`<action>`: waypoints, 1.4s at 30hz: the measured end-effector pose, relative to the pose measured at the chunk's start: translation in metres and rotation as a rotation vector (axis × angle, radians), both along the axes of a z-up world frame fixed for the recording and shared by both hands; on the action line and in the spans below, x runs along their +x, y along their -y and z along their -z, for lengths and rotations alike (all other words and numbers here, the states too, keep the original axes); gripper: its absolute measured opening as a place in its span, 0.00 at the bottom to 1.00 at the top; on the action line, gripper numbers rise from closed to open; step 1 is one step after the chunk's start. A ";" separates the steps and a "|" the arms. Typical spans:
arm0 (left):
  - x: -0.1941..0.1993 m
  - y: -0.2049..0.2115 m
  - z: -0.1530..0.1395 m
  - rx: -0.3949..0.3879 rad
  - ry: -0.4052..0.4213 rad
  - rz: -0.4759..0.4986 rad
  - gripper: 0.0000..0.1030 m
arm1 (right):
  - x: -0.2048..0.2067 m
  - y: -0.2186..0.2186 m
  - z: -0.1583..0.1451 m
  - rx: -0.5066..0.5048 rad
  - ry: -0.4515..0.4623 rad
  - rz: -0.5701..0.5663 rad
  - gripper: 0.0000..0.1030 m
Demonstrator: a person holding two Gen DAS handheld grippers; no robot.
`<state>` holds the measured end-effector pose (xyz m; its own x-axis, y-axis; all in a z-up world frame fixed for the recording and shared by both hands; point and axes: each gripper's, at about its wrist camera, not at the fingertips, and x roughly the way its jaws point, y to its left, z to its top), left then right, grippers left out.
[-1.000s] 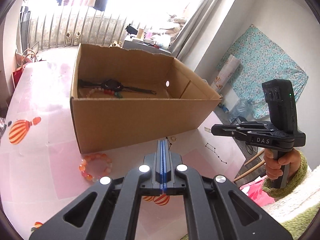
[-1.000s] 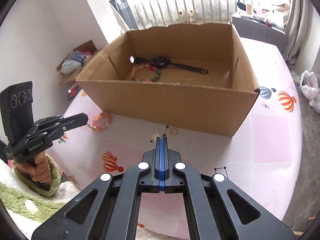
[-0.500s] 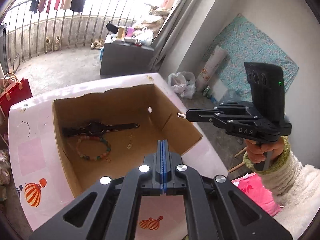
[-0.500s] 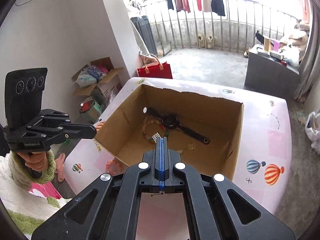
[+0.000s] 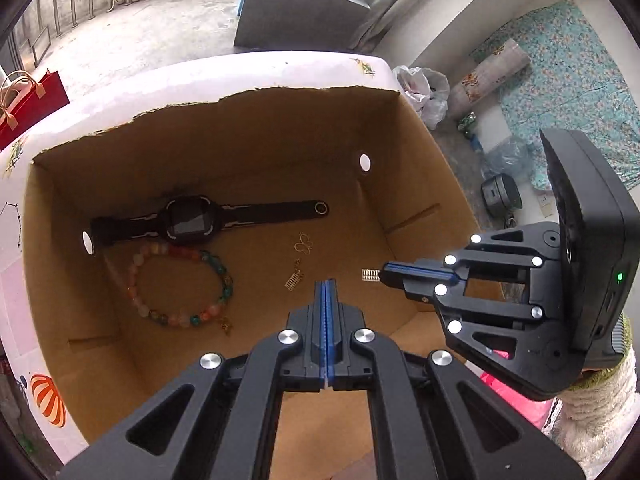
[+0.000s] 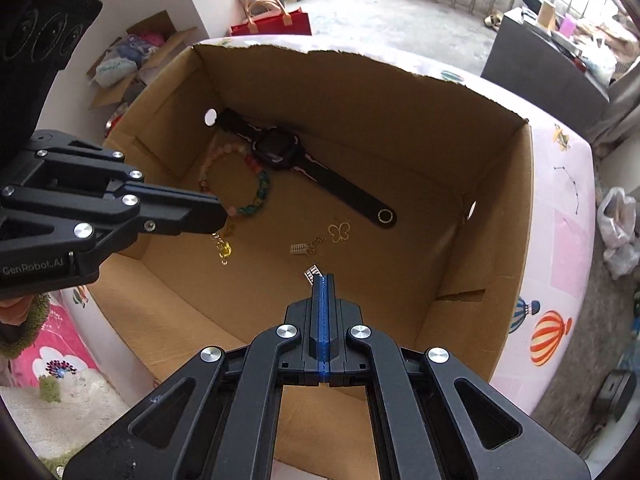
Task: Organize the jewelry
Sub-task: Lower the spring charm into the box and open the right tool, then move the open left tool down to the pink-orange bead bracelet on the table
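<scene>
Hovering over the cardboard box (image 5: 416,128), both tongs tilted steeply down, right tongs (image 6: 320,278) pinching a small earring (image 6: 313,271), left tongs (image 5: 327,282) clenched.

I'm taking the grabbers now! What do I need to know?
Left gripper: shut, over the box. A gold bit shows near its tip; I can't tell if it is held.
Right gripper: shut on a small earring, over the box.
Done: watch, bead bracelet, butterfly charm and a second earring lie inside.
Left: drop the held earring in, probably beside its match.
</scene>
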<state>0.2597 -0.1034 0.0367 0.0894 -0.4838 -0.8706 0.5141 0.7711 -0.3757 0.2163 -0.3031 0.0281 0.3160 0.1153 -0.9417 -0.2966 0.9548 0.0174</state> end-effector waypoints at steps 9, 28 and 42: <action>0.022 0.006 0.003 0.009 -0.004 -0.012 0.23 | -0.009 0.018 -0.012 0.059 0.047 0.063 0.03; -0.032 -0.079 -0.058 -0.112 0.283 -0.089 0.26 | -0.141 0.060 -0.084 0.419 0.389 0.118 0.12; -0.161 -0.155 0.010 0.040 0.322 -0.277 0.31 | -0.176 0.013 0.030 0.279 0.230 0.078 0.30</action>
